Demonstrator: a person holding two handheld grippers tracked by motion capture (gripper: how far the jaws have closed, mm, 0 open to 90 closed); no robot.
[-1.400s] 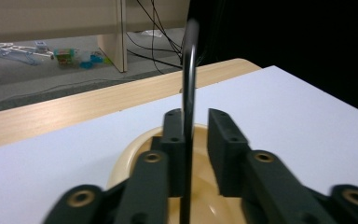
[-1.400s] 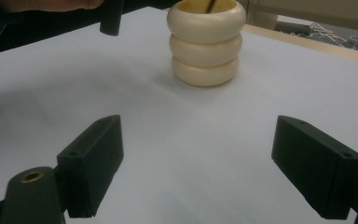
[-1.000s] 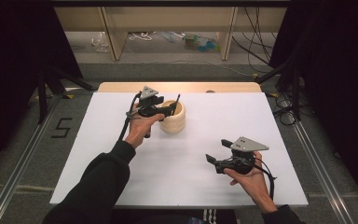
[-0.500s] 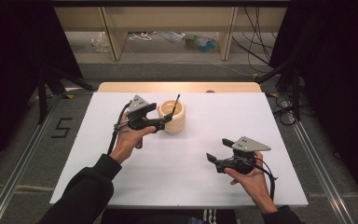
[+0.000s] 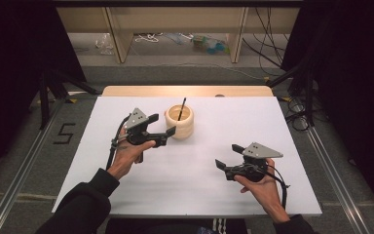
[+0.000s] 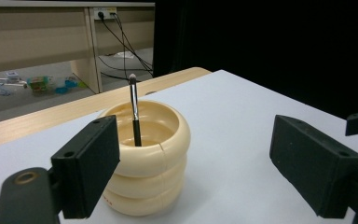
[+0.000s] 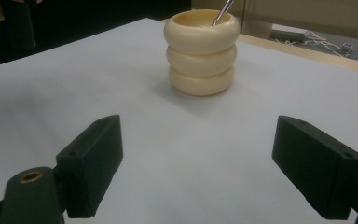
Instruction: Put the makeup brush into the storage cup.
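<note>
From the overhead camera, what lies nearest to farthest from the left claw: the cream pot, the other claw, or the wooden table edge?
1. Cream pot, just right of the left claw.
2. Wooden table edge, beyond the pot.
3. Right claw, at the near right.

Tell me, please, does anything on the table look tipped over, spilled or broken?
Nothing stands out. The cream ringed holder stands upright on the white table, and the brush leans inside it against the rim. No spill or damage shows.
</note>
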